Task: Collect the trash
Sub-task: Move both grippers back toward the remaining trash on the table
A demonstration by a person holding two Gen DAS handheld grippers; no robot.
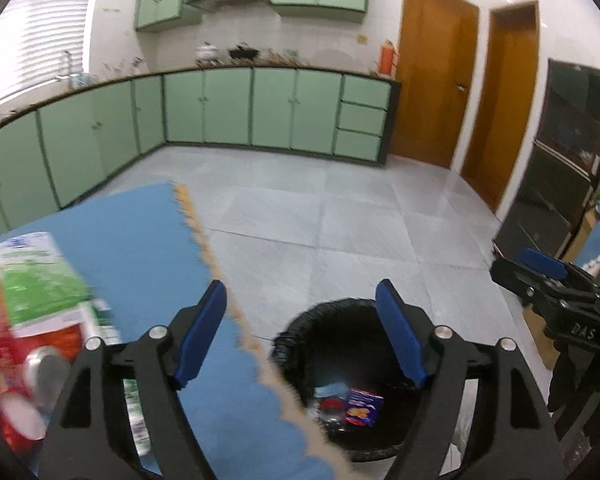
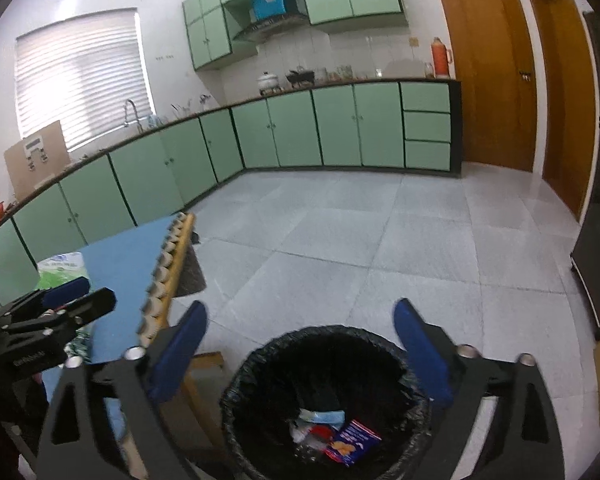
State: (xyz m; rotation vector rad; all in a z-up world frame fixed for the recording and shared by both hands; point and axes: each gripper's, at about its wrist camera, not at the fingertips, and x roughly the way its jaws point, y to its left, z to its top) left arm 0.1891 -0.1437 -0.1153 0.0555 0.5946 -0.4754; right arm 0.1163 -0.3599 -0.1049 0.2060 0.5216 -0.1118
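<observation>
A black-lined trash bin [image 1: 296, 332] stands on the floor beside the table; it also shows in the right wrist view [image 2: 260, 364]. Inside lie a blue snack packet [image 2: 354, 442] [image 1: 364, 406] and other scraps. My left gripper [image 1: 300, 312] is open and empty above the table edge and bin. My right gripper [image 2: 300, 330] is open and empty above the bin. On the table at the left lie a green and white carton [image 1: 40, 280] and red and silver trash [image 1: 32, 376].
The table has a blue cloth [image 1: 132, 240] with a tan fringed edge [image 1: 208, 248]. Green kitchen cabinets [image 2: 300, 132] run along the far walls. Wooden doors [image 2: 488, 72] stand at the right. A dark cabinet [image 1: 560, 160] is at the far right. Grey tile floor [image 2: 380, 240] lies between.
</observation>
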